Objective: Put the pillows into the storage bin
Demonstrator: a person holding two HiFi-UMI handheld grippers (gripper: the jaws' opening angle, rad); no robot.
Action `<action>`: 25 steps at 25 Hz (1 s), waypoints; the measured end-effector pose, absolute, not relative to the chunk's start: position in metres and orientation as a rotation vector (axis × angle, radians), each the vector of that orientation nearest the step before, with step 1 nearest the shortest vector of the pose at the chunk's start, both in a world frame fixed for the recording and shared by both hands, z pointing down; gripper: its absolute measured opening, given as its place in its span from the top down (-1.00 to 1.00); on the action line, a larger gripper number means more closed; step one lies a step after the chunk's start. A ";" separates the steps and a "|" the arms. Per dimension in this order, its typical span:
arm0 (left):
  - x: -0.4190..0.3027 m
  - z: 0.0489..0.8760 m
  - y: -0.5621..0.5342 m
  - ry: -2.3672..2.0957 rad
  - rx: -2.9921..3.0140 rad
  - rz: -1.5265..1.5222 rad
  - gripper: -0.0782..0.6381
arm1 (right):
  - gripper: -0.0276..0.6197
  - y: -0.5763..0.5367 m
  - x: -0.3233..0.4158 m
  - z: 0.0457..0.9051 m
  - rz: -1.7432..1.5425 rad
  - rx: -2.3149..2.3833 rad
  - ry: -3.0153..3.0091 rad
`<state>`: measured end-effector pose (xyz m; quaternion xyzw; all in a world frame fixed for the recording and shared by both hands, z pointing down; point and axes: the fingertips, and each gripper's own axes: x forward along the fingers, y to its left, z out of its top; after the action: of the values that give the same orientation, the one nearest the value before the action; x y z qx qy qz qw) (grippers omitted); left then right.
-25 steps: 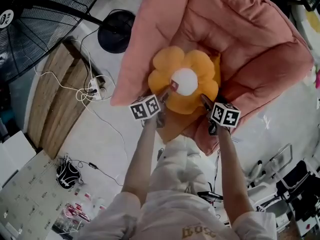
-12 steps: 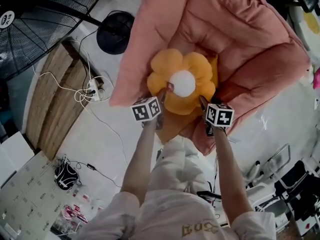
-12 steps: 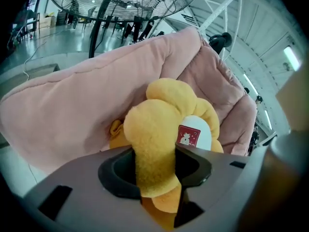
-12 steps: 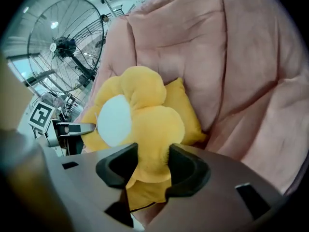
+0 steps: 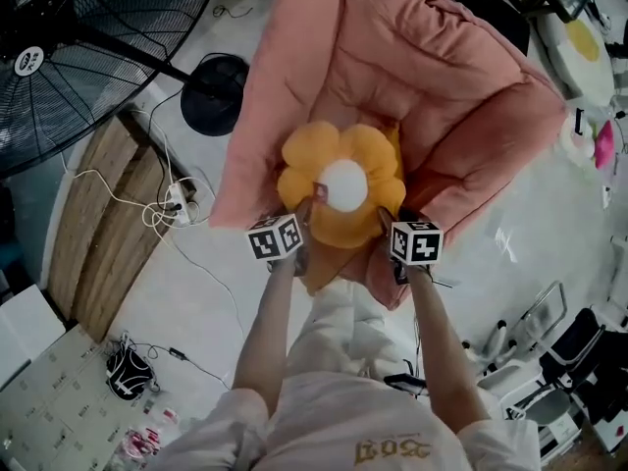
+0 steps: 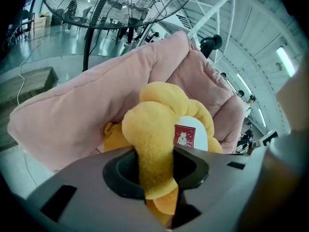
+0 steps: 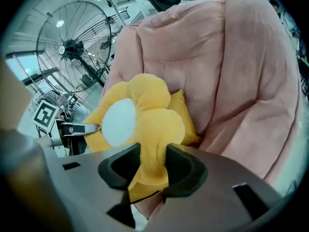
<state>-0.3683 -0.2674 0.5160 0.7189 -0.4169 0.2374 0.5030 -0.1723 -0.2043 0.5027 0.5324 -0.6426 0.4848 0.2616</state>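
Observation:
An orange flower-shaped pillow (image 5: 339, 180) with a white centre rests on a big pink lounger cushion (image 5: 432, 77). Under it lies a second, yellow pillow (image 5: 324, 260), mostly hidden. My left gripper (image 5: 306, 209) grips the flower's lower left petal, and my right gripper (image 5: 385, 216) its lower right petal. In the left gripper view the jaws of the left gripper (image 6: 155, 166) are closing and squeeze a petal of the flower pillow (image 6: 159, 124). In the right gripper view the right gripper (image 7: 153, 166) is closing the same way on a petal of the flower pillow (image 7: 140, 110). No storage bin shows in any view.
A large floor fan (image 5: 88, 47) stands at the upper left, with a small black fan (image 5: 214, 94) beside the lounger. A wooden platform (image 5: 108, 194) and a power strip with cables (image 5: 177, 199) lie to the left. Folded black chairs (image 5: 579, 351) stand at the lower right.
Both grippers' jaws have closed onto the flower pillow's lower petals. The pillow and both grippers have shifted a little left and down in the head view.

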 end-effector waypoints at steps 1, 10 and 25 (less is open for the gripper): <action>-0.368 0.511 -0.267 -1.002 1.741 0.569 0.37 | 0.42 -0.204 -0.172 0.496 1.312 1.447 -1.744; -0.346 0.457 -0.256 -0.924 1.820 0.541 0.37 | 0.42 -0.179 -0.154 0.439 1.352 1.508 -1.771; -0.283 0.416 -0.233 -0.732 1.922 0.552 0.36 | 0.42 -0.132 -0.102 0.396 1.317 1.660 -1.711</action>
<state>-0.2826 -0.2328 0.4158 0.7895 -0.3008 0.2269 0.4845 -0.1025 -0.1321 0.3963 0.5962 -0.6144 0.4732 0.2077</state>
